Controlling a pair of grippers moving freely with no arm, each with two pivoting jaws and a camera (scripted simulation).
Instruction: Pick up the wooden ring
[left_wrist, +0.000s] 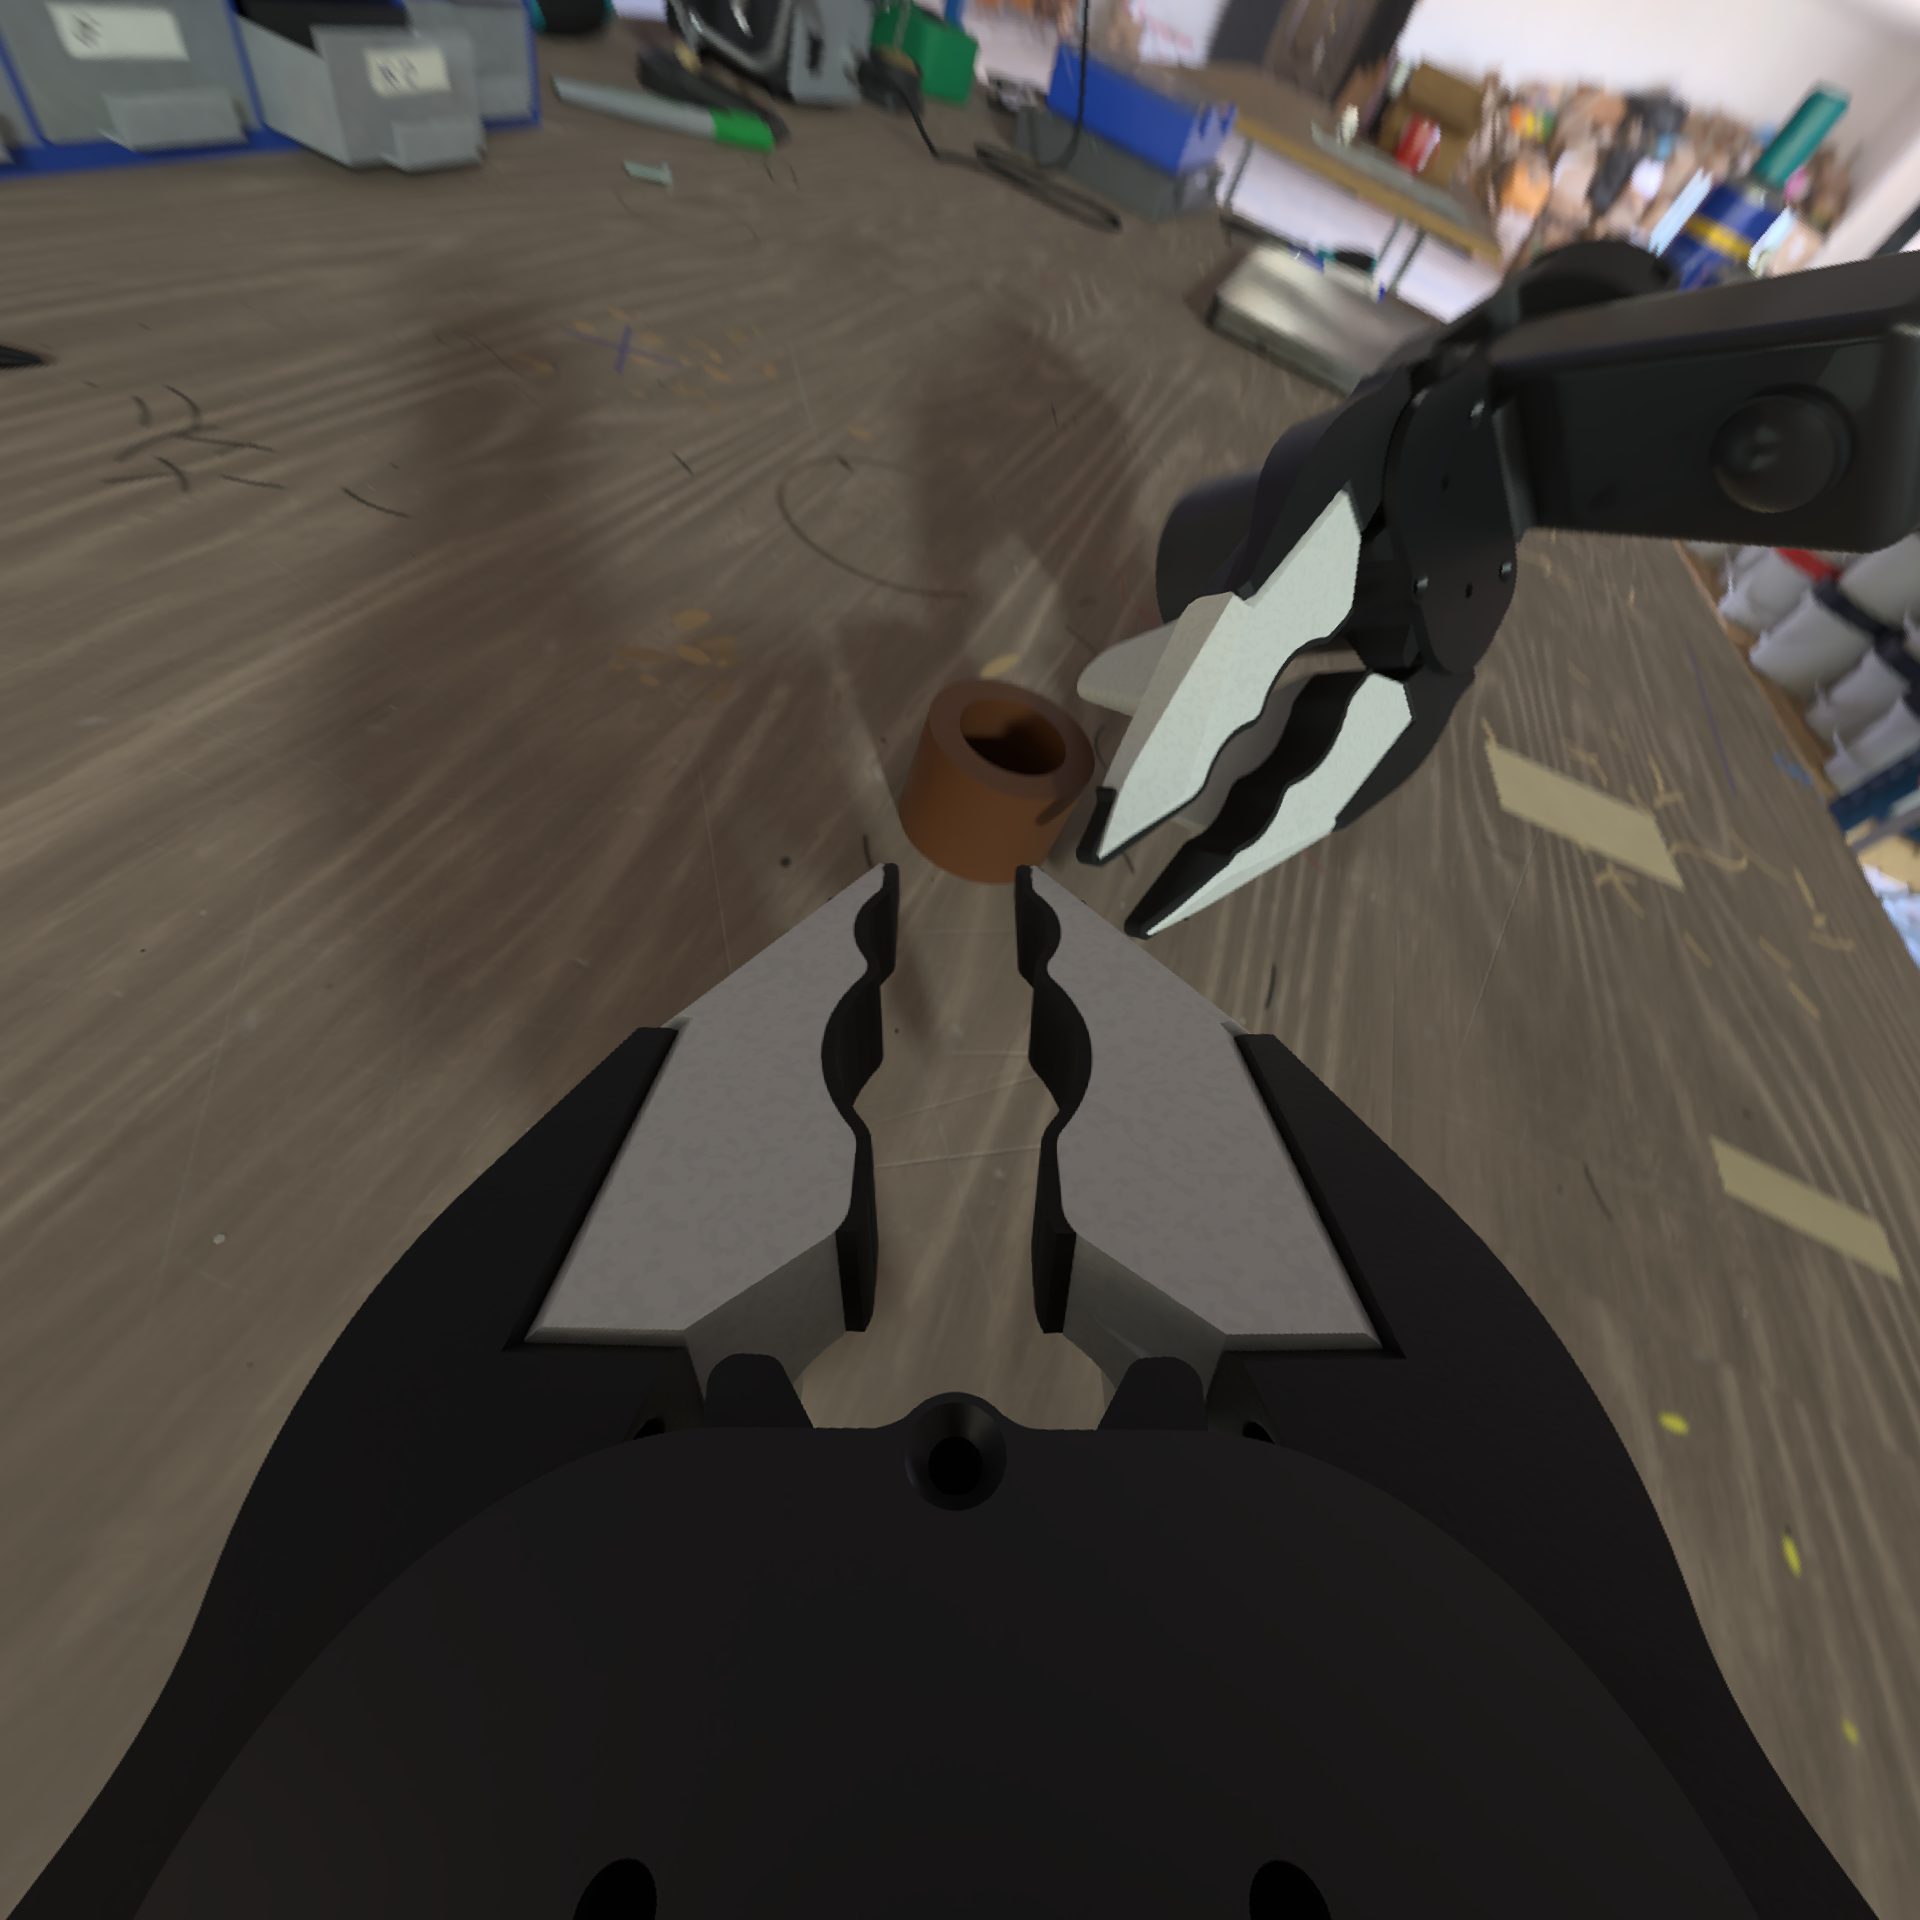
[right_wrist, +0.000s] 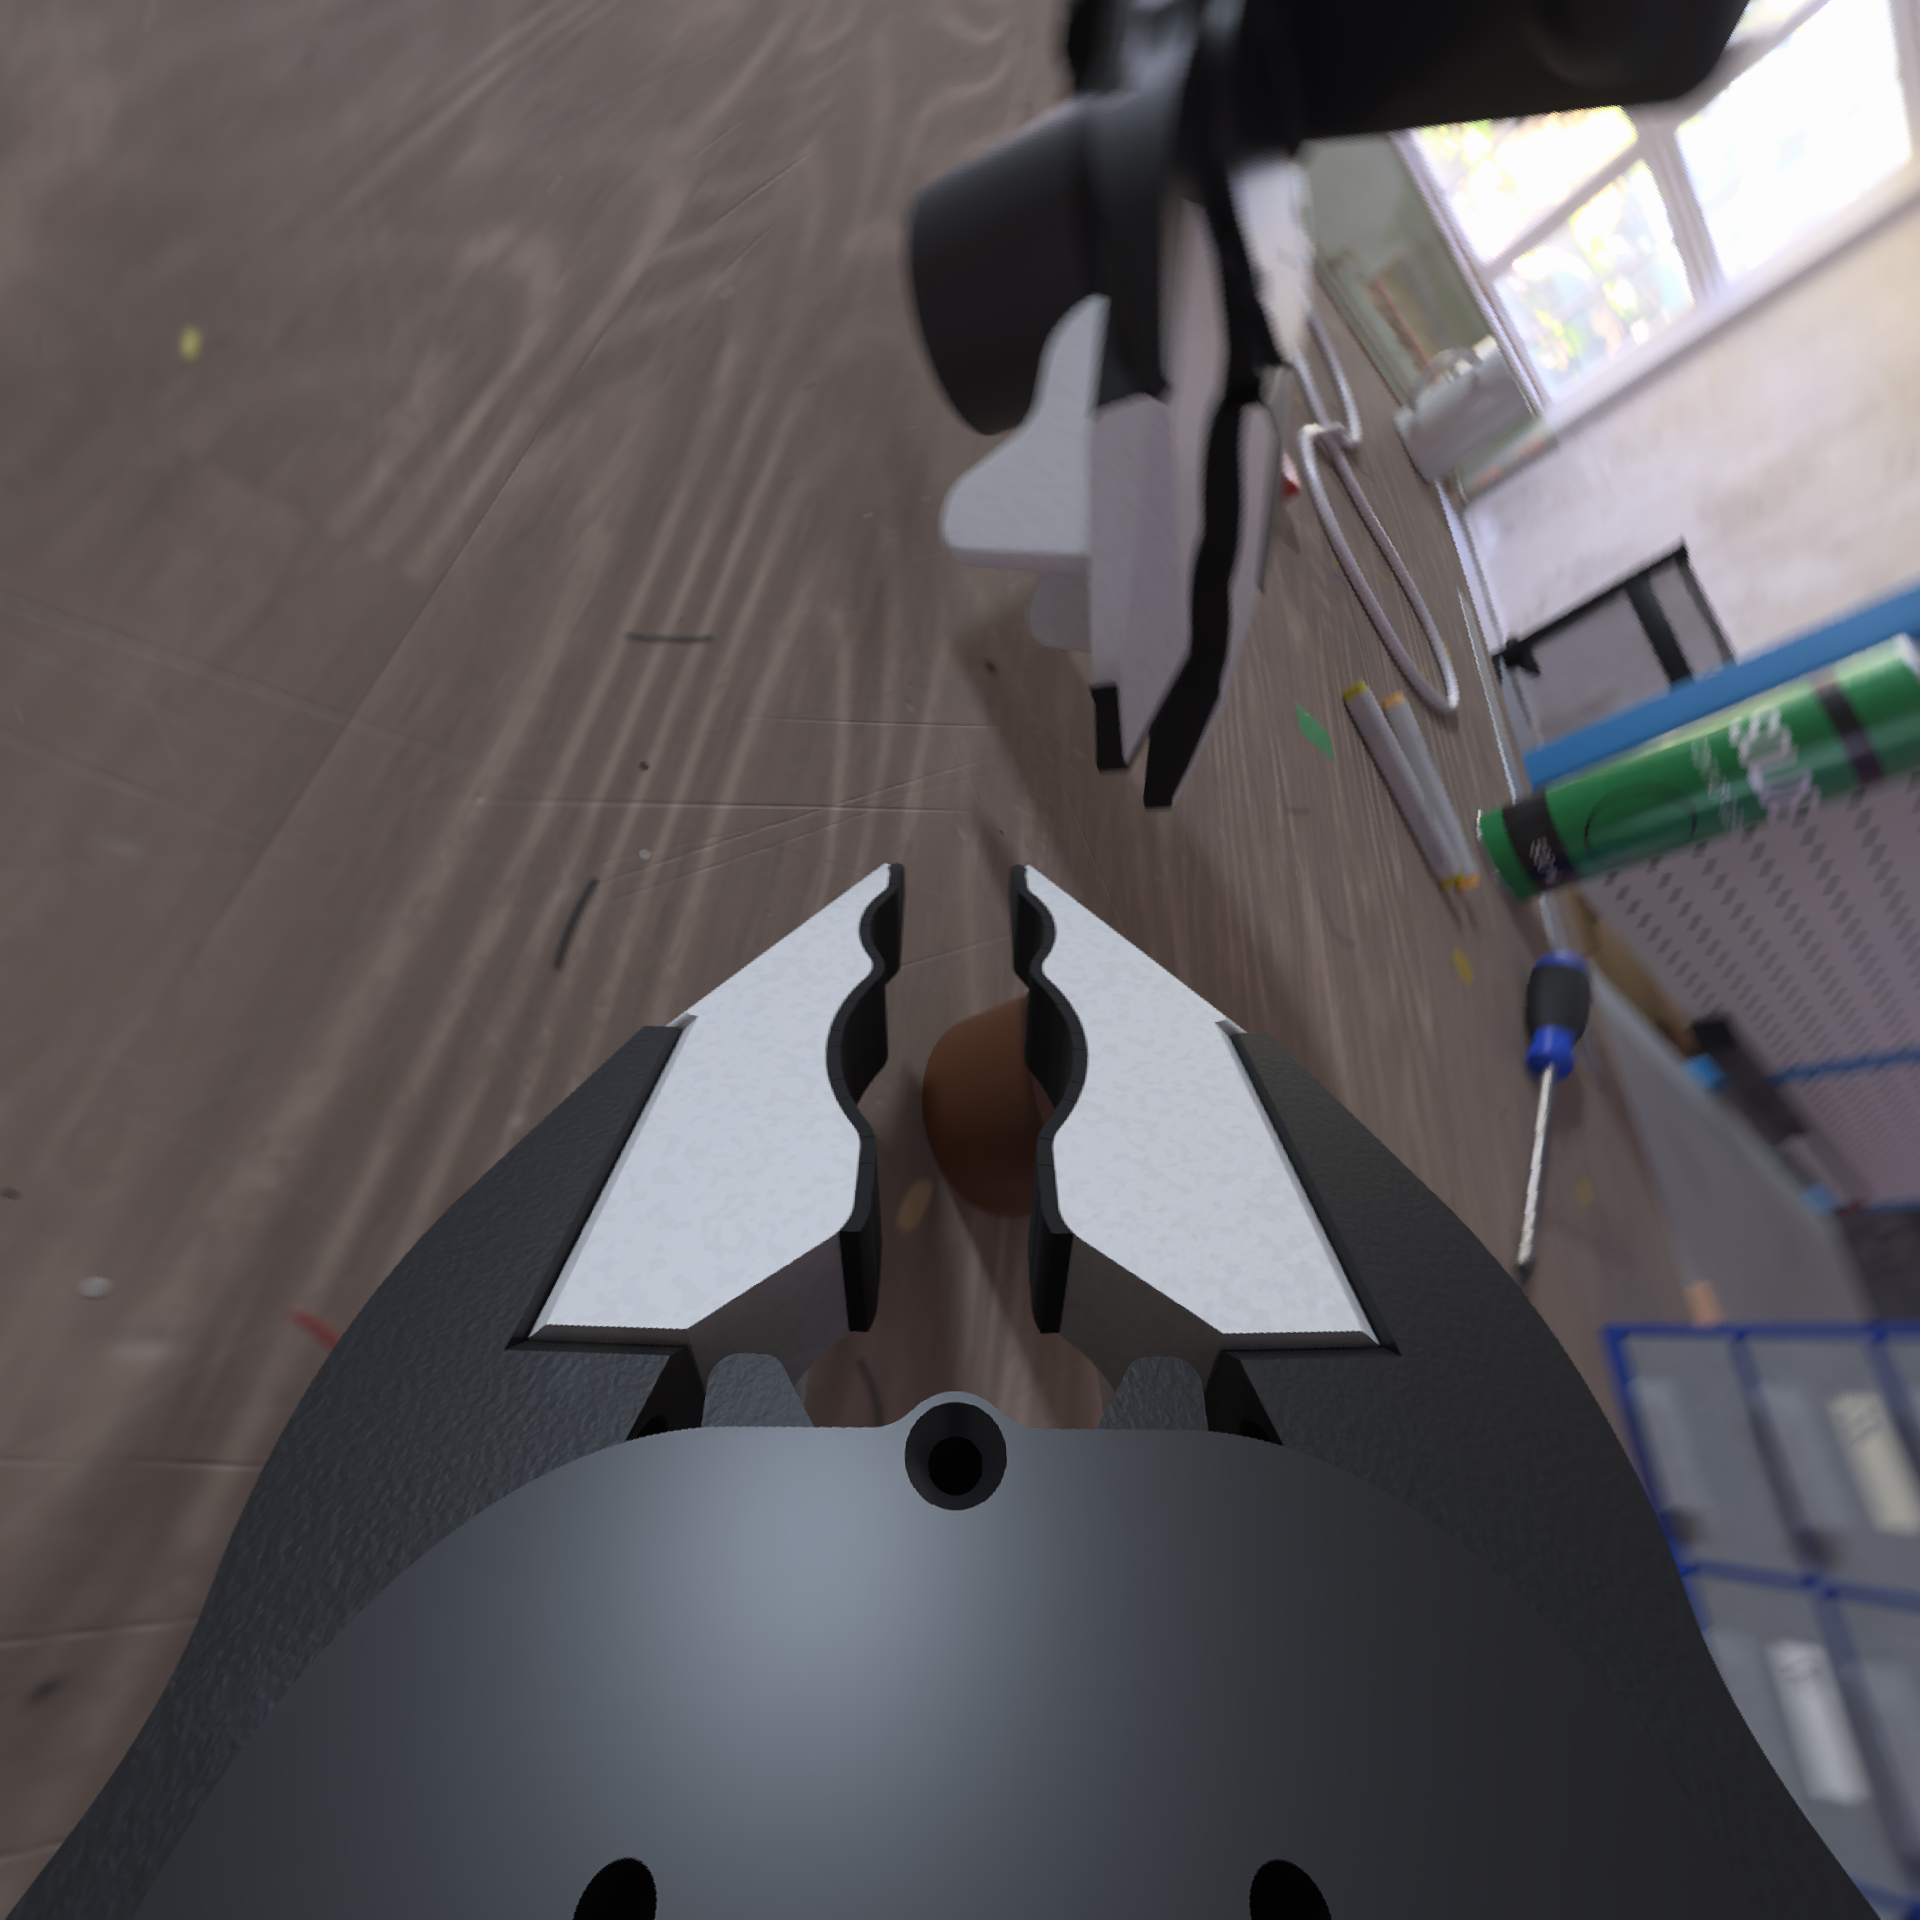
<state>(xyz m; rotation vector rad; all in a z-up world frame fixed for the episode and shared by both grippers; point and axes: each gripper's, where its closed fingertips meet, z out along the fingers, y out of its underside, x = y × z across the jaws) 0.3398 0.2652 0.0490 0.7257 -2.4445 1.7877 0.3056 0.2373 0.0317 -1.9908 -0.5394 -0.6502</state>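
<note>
Left gripper (left_wrist: 956, 873): jaws narrowly apart and empty, tips just short of the ring's near side, pointing straight at it.
Right gripper (right_wrist: 956, 873): jaws also narrowly apart, holding nothing; in the left wrist view it comes in from the right (left_wrist: 1153, 873), tips angled down close beside the ring's right wall.
Wooden ring (left_wrist: 995, 777): a thick brown ring standing on the table with its hole facing up, just past the left gripper's tips; in the right wrist view only a brown patch (right_wrist: 977, 1101) shows between and below the fingers, partly hidden by the right finger.
Table (left_wrist: 364, 779): worn wooden top, bare around the ring; grey bins (left_wrist: 353, 94) lie far left, a green tube (right_wrist: 1683, 800) and a screwdriver (right_wrist: 1548, 1081) well apart on the right.
Risk, gap: both gaps look narrower than the ring, so pushing in would likely shove or tip it.
Risk, crowding: the two grippers sit close at the ring and could collide.
Risk, hold: pinching the curved wall off-centre could let the ring squirt out.
</note>
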